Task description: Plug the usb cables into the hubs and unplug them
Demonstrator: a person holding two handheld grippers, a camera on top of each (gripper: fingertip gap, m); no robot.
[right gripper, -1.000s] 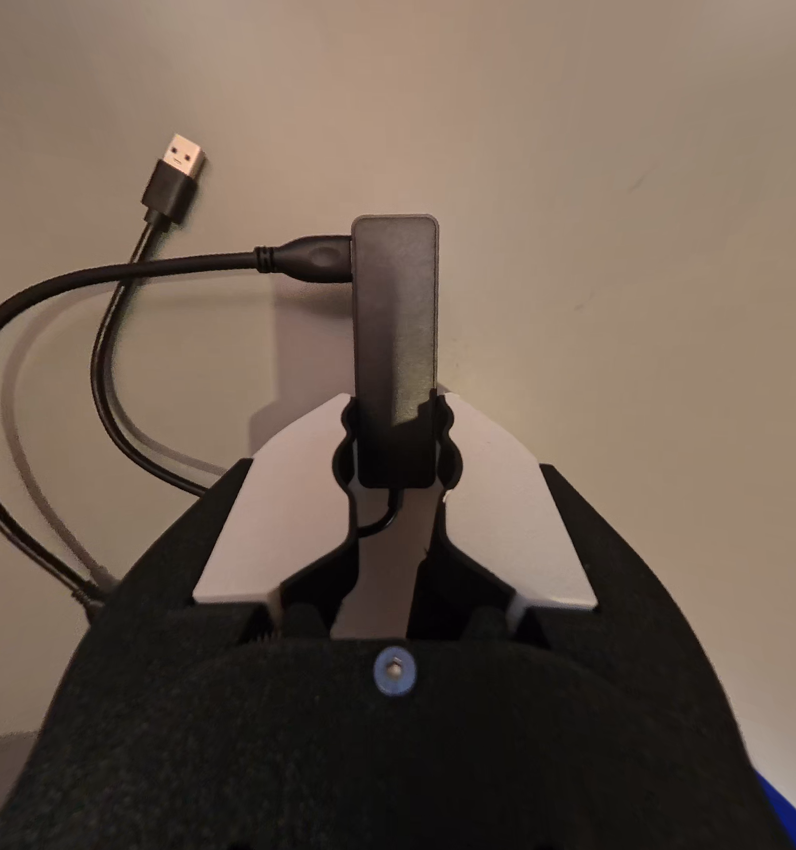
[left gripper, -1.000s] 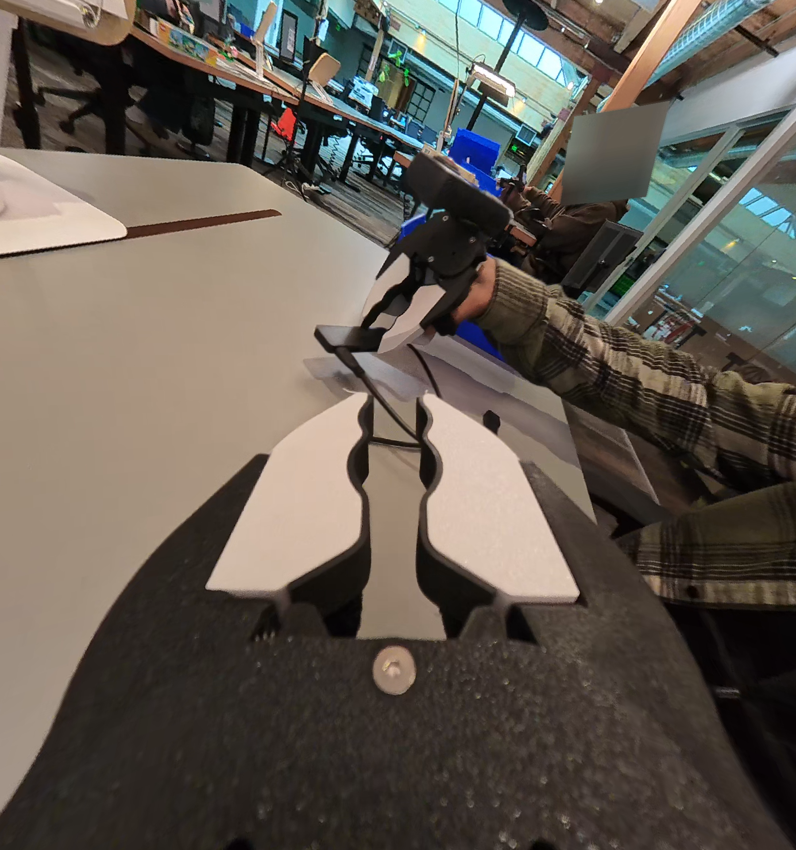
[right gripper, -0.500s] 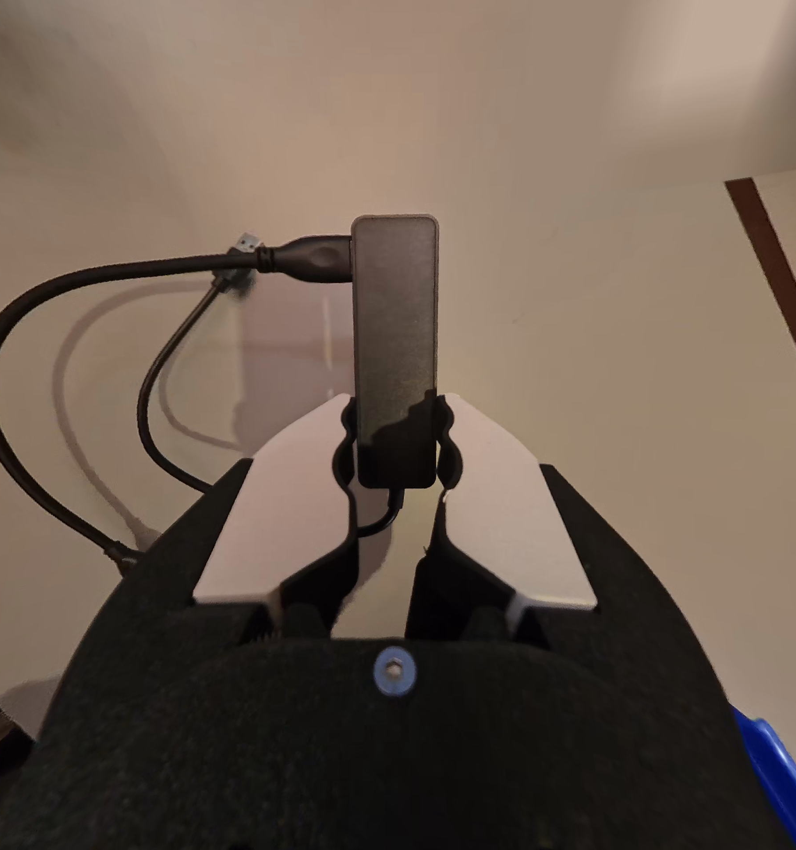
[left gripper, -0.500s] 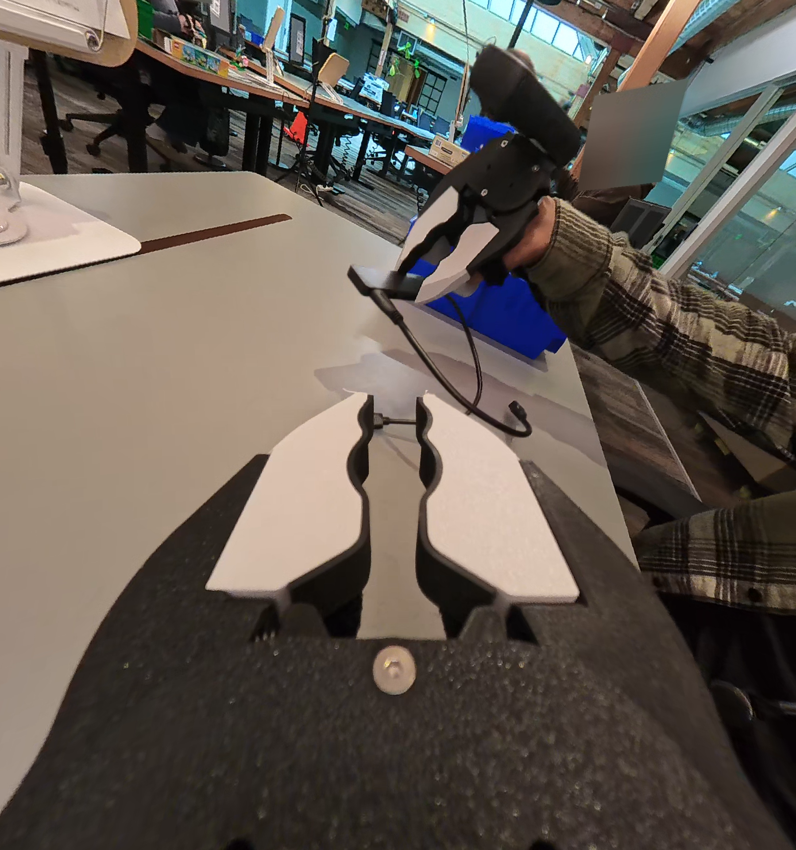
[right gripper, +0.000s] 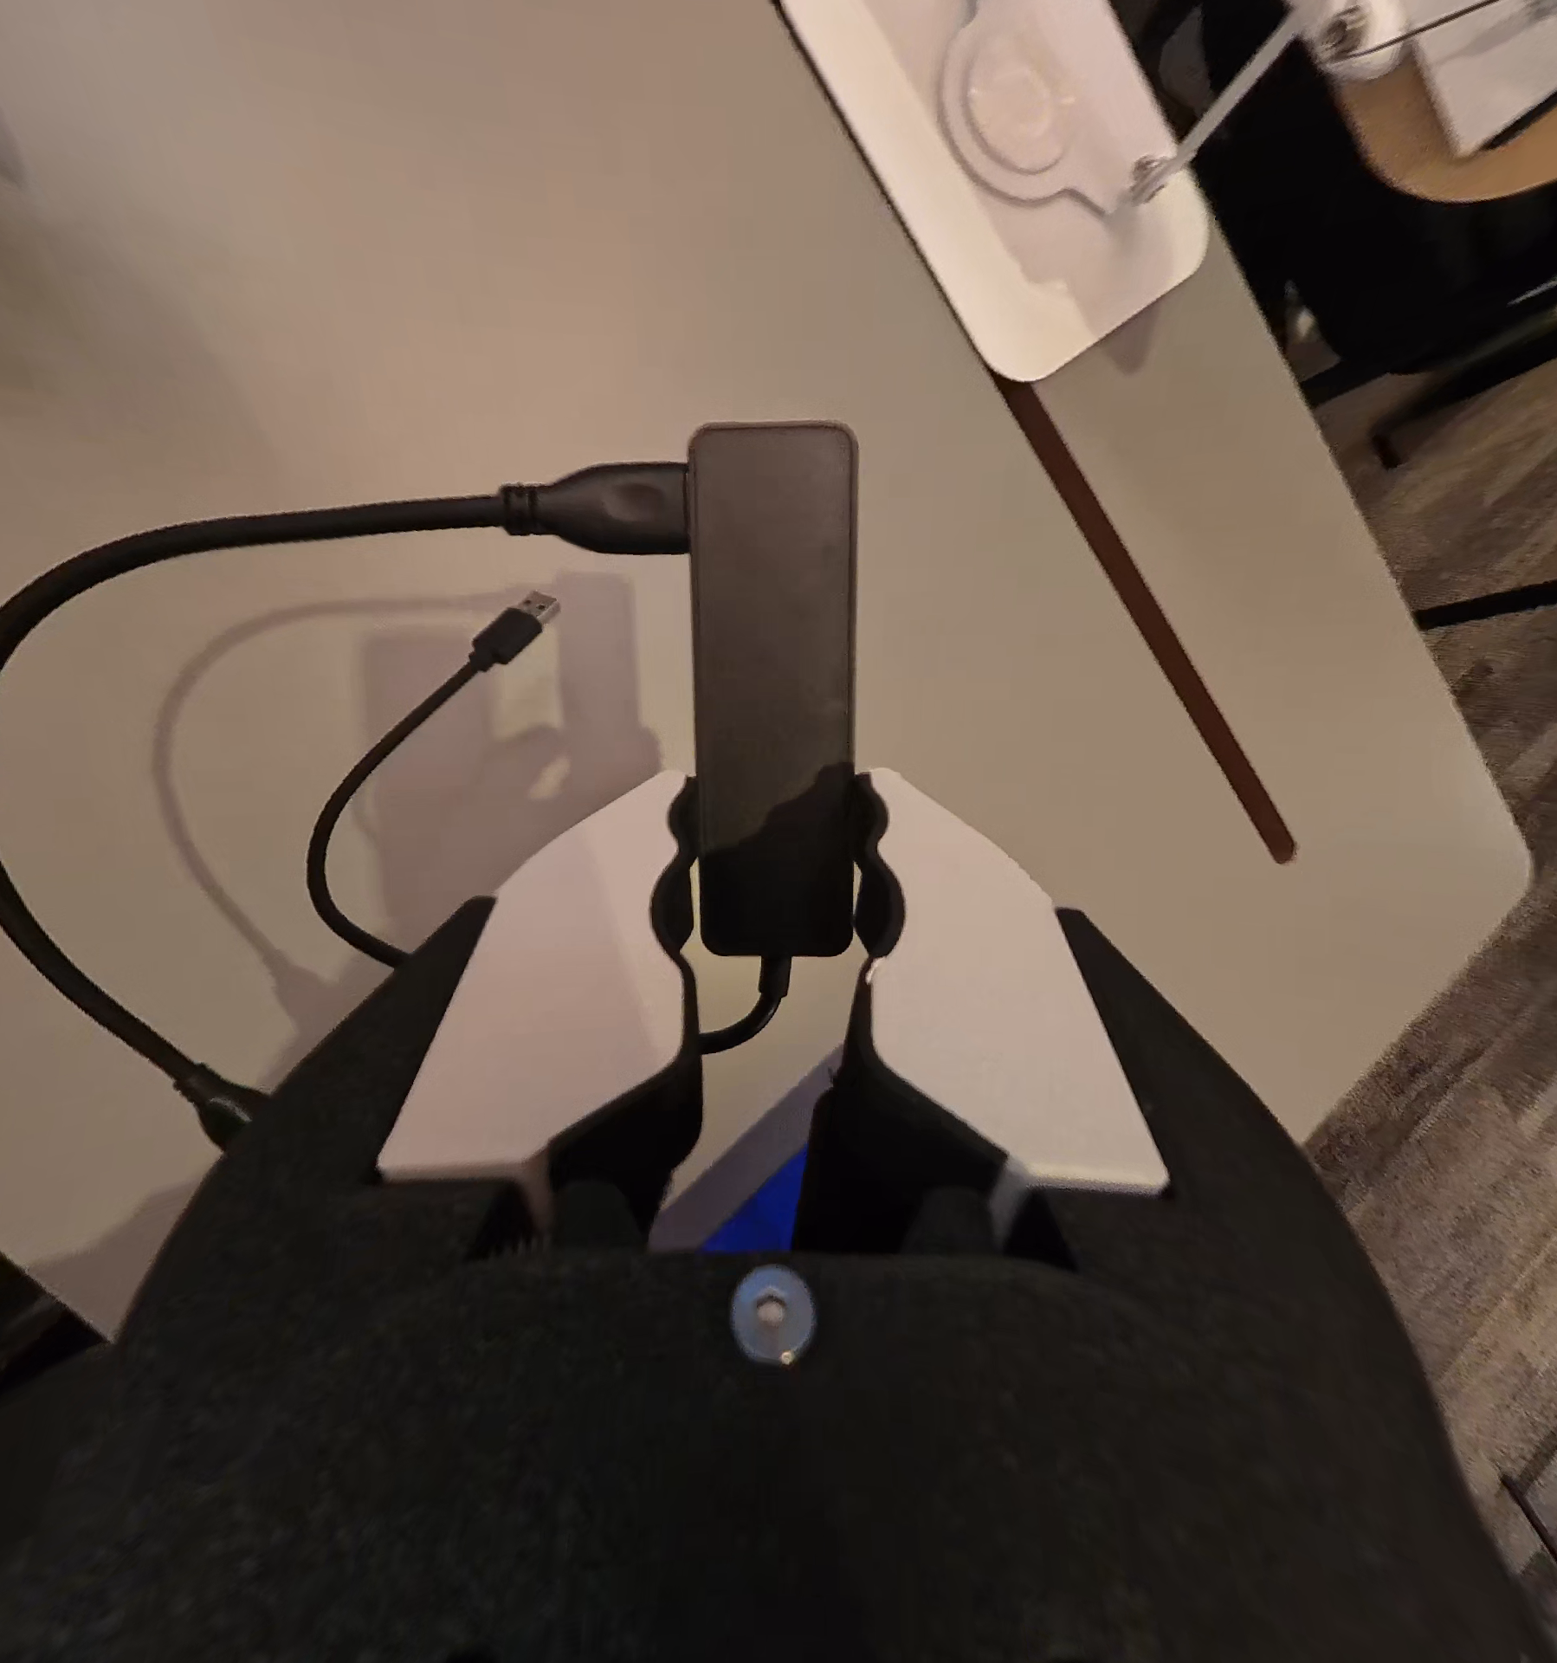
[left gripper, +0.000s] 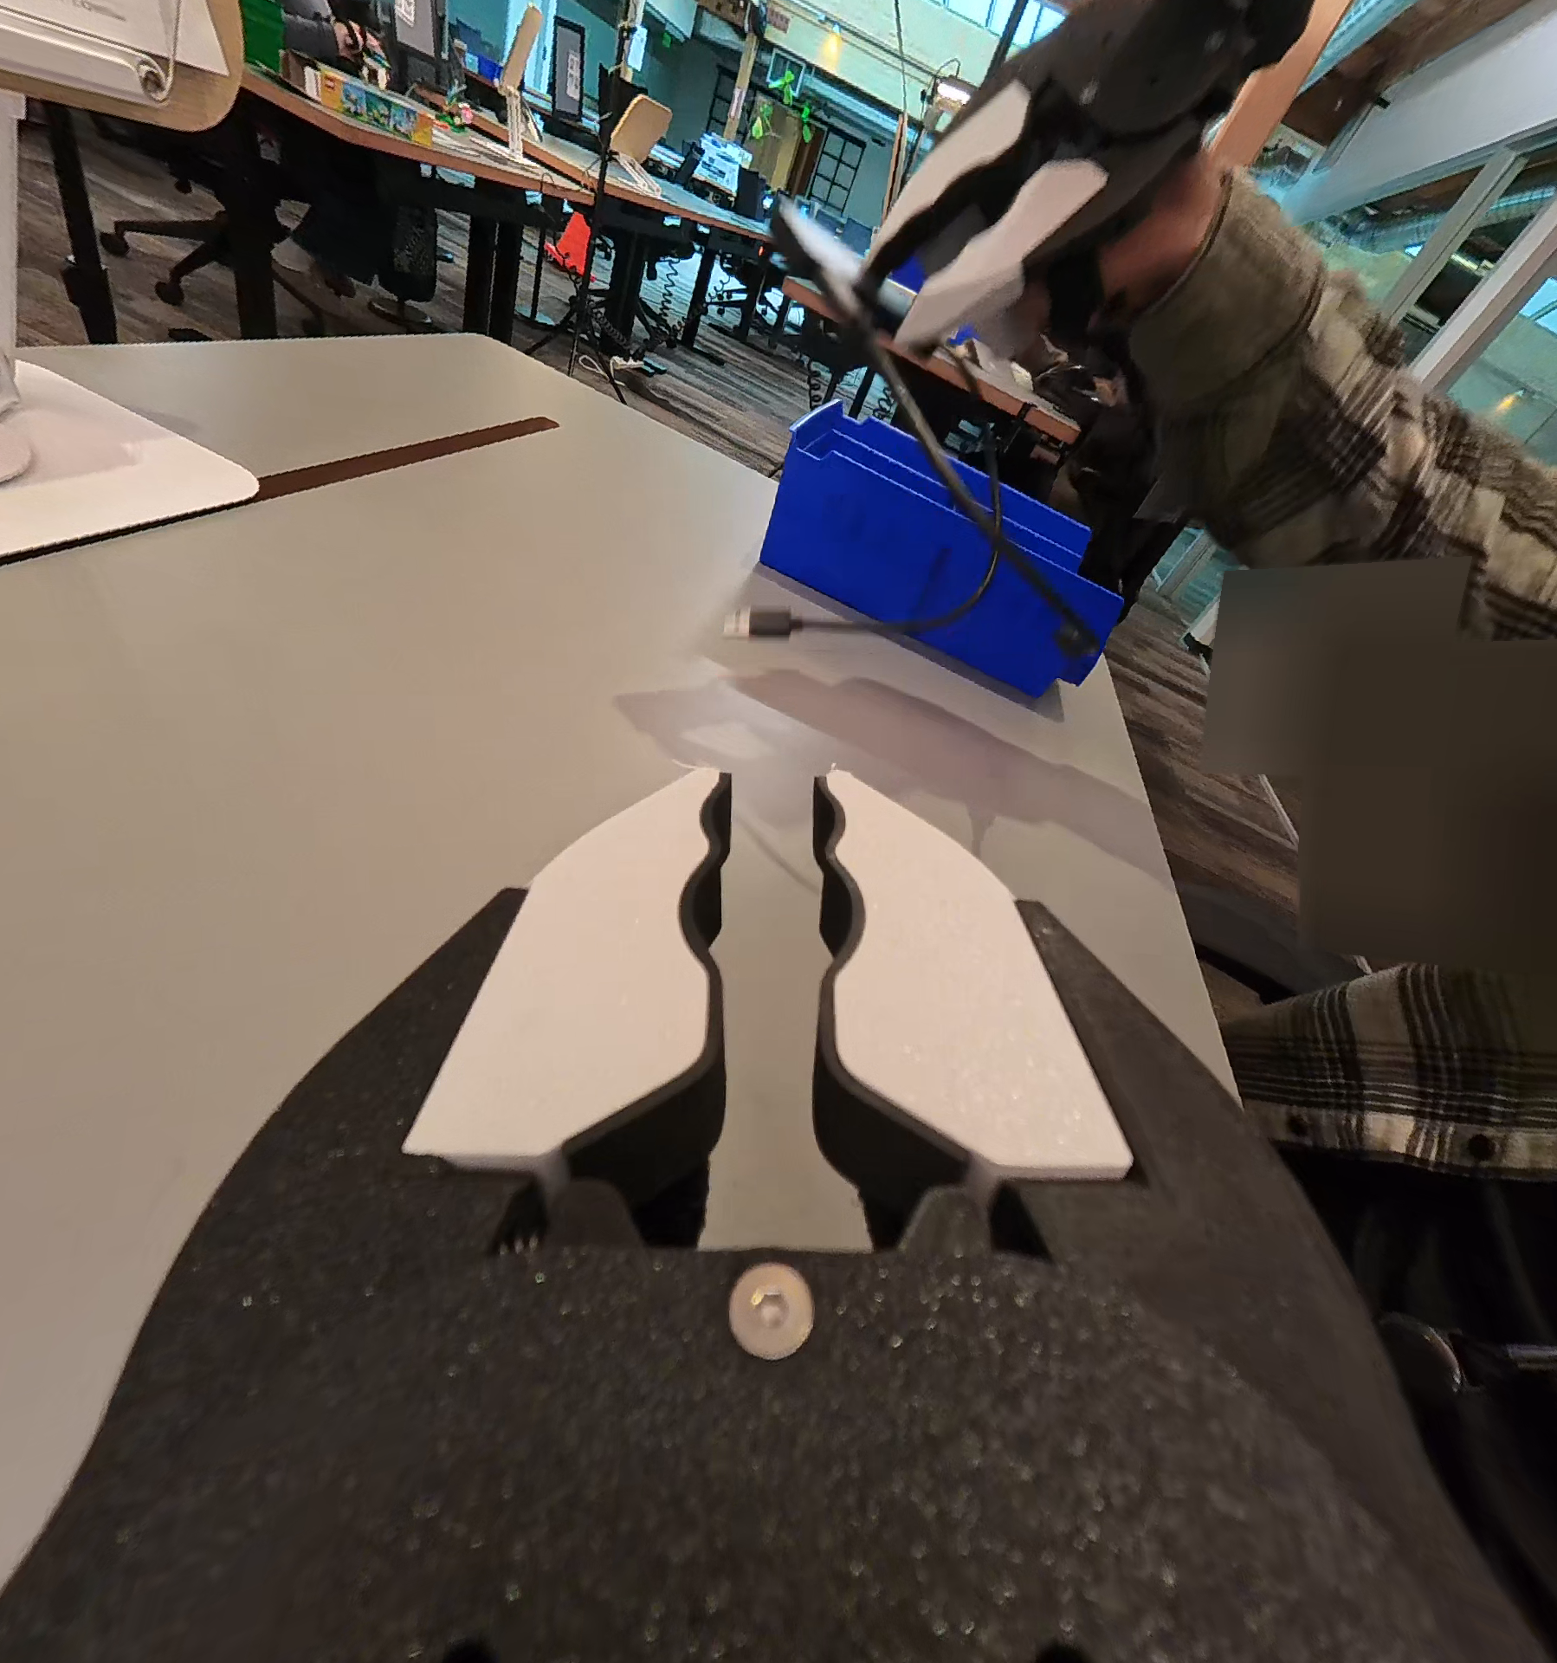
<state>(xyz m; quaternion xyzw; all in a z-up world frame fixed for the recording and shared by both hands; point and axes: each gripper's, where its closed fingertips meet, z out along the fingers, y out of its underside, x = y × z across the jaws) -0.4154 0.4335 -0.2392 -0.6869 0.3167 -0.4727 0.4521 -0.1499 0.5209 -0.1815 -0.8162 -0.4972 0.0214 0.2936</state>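
— Higher now, the right gripper (left gripper: 955, 270) has lifted the hub (right gripper: 770, 666) well above the table (left gripper: 307, 684); a blue bin (left gripper: 919, 558) has come into sight.

— Grip?

— Clamped on the hub's near end, a thick cable (right gripper: 217, 540) plugged into its side. The left view alone shows the bin fully, and a thin plug (left gripper: 757, 623) dangling.

— Left gripper (left gripper: 770, 783)?

— Slightly parted, empty, low over the table.

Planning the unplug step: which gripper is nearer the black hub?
Right. The right gripper is clamped on the black hub, lifted above the table; the left gripper sits low, apart from it.
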